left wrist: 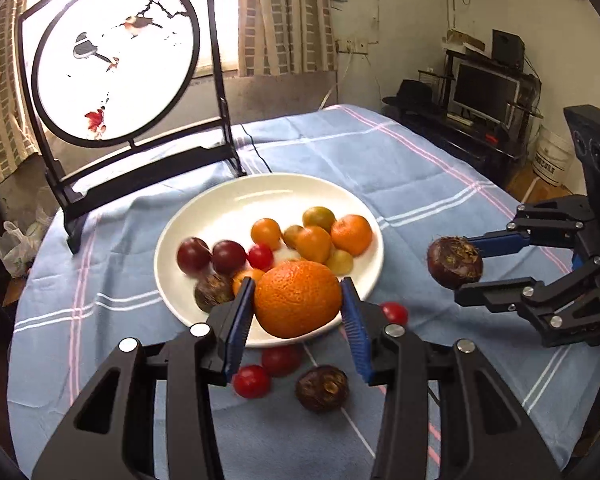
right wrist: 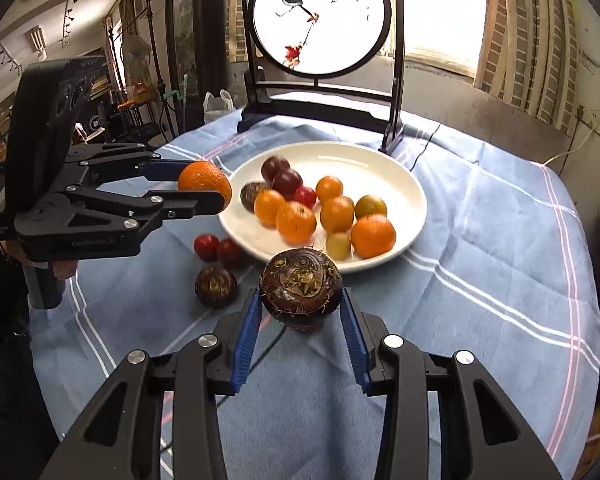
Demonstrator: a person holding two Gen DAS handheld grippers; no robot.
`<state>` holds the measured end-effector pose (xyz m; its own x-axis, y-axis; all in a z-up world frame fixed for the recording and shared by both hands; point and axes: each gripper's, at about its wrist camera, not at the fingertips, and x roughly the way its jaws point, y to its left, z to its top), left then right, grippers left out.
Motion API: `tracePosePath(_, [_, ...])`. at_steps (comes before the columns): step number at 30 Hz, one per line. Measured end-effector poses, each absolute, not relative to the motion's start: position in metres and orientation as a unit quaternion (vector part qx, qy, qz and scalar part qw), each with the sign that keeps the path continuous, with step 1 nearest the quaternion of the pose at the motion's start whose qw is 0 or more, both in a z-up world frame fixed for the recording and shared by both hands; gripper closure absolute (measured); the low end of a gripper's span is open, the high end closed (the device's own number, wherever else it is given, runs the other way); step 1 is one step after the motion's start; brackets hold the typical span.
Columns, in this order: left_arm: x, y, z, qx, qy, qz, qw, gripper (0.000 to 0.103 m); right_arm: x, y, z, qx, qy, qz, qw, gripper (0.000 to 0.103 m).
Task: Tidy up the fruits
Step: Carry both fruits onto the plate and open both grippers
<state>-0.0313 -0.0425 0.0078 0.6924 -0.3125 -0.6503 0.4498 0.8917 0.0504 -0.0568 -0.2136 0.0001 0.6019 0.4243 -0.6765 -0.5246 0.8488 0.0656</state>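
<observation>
Left claw (left wrist: pixel 298 302) grips pebbly bright orange (left wrist: pixel 298 298).

Black hand-held gripper (left wrist: pixel 298 312) linkage arms, silver round screws, ribbed blue finger pads (left wrist: pixel 236 332), faint white lettering

Table (left wrist: pixel 420 168), blue checked cloth: white plate (left wrist: pixel 204 216), framed screen (left wrist: pixel 116 60), three tomatoes (left wrist: pixel 252 380), water chestnut (left wrist: pixel 322 388).

One white plate (right wrist: pixel 400 184) stood there. Orange citrus fruits (right wrist: pixel 296 222) numbered six and greenish ones (right wrist: pixel 370 207) two. There were two dark plums (right wrist: pixel 287 184), four small red tomatoes (left wrist: pixel 252 380), three brown water chestnuts (right wrist: pixel 216 286) and one round screen (right wrist: pixel 320 20).
</observation>
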Motion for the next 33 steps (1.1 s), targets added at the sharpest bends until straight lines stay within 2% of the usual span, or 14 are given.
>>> tracePosePath(7, [0.032,-0.032,0.019,0.054,0.351,-0.164,0.92,0.061,0.007,-0.195,0.024,-0.03,0.342,0.26,0.902,0.063])
tracePosePath(14, [0.085,-0.034,-0.007,0.052,0.39,-0.132,0.91,0.061,0.075,-0.182,-0.001,-0.009,0.38,0.226,0.897,0.062])
tracePosePath(28, [0.101,-0.044,-0.026,0.071,0.4,-0.129,0.905,0.06,0.112,-0.173,-0.02,-0.002,0.401,0.21,0.892,0.061])
tracePosePath(30, [0.1,-0.042,-0.024,0.066,0.395,-0.122,0.908,0.058,0.113,-0.174,-0.019,-0.002,0.399,0.207,0.893,0.058])
tracePosePath(33, [0.095,-0.036,-0.016,0.054,0.384,-0.12,0.914,0.042,0.106,-0.183,-0.01,0.012,0.382,0.201,0.902,0.049])
